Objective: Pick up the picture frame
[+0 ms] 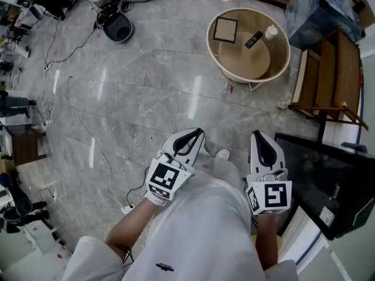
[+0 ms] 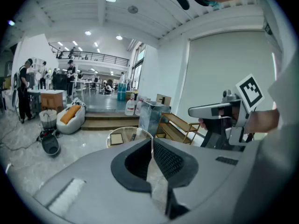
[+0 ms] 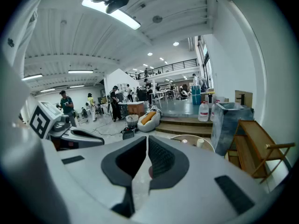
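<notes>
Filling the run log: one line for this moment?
stage: before approach | left gripper: shut, empty | right gripper: shut, empty | picture frame: lying on round table, untouched, well ahead of both grippers

My left tongs [image 1: 195, 134]: pale grey shell, black ribbed pads, left marker cube [image 1: 164, 179] in black-and-white squares at the rear. My right tongs [image 1: 258, 137]: same build, right marker cube [image 1: 270, 196]. Behind them, white garment [image 1: 202, 227], small black logo [image 1: 164, 267]; between them, white shoe [image 1: 222, 154]
</notes>
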Tool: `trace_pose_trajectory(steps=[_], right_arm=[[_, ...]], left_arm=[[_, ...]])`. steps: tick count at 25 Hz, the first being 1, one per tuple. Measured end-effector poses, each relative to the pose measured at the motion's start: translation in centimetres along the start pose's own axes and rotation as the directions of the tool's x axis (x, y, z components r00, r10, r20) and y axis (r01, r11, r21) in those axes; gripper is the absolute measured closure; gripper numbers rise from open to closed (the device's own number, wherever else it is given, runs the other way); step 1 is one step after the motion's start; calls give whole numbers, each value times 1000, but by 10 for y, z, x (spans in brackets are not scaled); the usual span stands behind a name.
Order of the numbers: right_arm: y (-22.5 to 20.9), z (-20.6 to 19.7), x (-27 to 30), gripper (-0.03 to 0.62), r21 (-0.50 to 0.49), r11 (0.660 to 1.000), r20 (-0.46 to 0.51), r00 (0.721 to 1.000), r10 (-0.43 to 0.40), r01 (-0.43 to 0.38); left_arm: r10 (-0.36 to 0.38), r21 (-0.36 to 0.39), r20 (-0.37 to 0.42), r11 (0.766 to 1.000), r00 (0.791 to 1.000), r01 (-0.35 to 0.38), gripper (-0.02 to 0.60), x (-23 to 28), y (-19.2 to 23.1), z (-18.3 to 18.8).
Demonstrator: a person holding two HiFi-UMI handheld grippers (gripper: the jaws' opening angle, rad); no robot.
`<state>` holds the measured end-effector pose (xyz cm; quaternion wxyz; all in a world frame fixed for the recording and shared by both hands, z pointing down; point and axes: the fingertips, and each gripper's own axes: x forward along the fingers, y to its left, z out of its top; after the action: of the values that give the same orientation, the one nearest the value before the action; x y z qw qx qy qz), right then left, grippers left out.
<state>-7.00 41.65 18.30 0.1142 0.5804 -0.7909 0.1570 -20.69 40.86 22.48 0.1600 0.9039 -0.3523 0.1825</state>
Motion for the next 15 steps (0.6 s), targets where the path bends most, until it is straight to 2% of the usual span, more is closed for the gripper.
trace_pose_trajectory(steps=[3,5,11,15], right_arm=[[18,15,0,588,-47,999,37,999,-4,6],[26,18,-4,588,-62,998,37,999,-6,8],[42,24,-14,588,-25,1000,69,998,4,-2],[49,27,-11,588,-49,998,68,997,-43,46]], left_arm=[[-32,81,46,996,998,28,569,-10,0,22],[-40,91,61,995,997,34,571,-17,-1,28],[-59,50,100,997,993,54,577,-33,9,38],[-90,4,107,996,990,90,577,-37,18,39]])
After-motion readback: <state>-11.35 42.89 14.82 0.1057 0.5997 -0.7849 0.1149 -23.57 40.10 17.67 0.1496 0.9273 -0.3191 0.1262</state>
